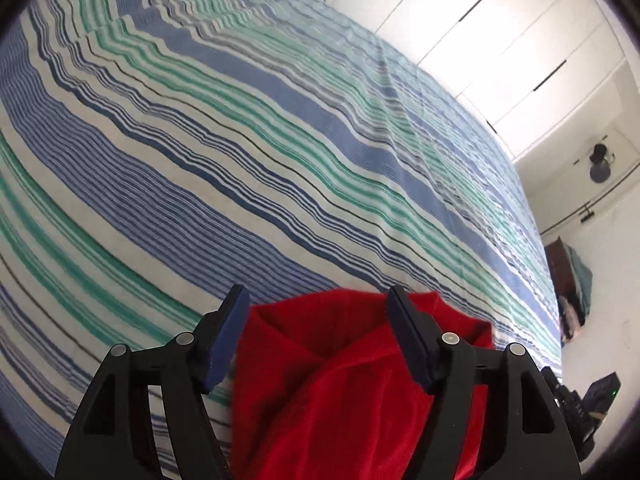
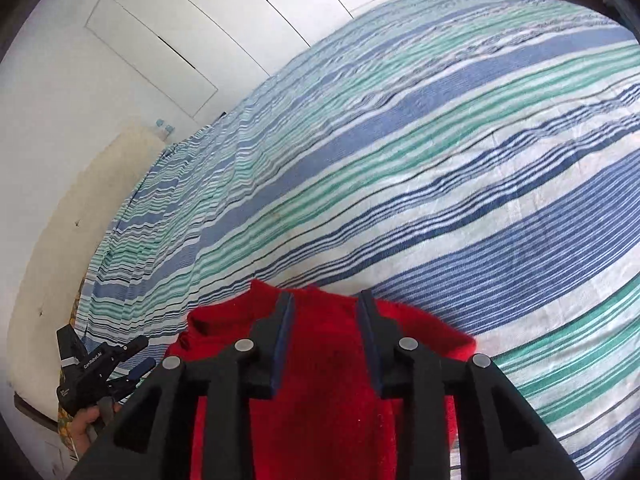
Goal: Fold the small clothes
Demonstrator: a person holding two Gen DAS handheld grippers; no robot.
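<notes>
Lying on the striped bedspread (image 1: 280, 152) — red garment (image 1: 340, 380), both tongs parted.

Left gripper (image 1: 314, 300) is seen angled downward, jaws spread wide, blue pads (image 1: 224, 344) facing each other with a clear gap; nothing is pressed by the pads. Right gripper (image 2: 326, 300) is likewise pitched downward, jaws parted less widely, pads (image 2: 285, 340) roughly parallel and not clamped on anything. In the right wrist view the left gripper is seen at the lower left, held by a hand (image 2: 86, 426) wrapped around its handle, fingers parted. In the left wrist view part of the right gripper is visible at the far lower right edge.
</notes>
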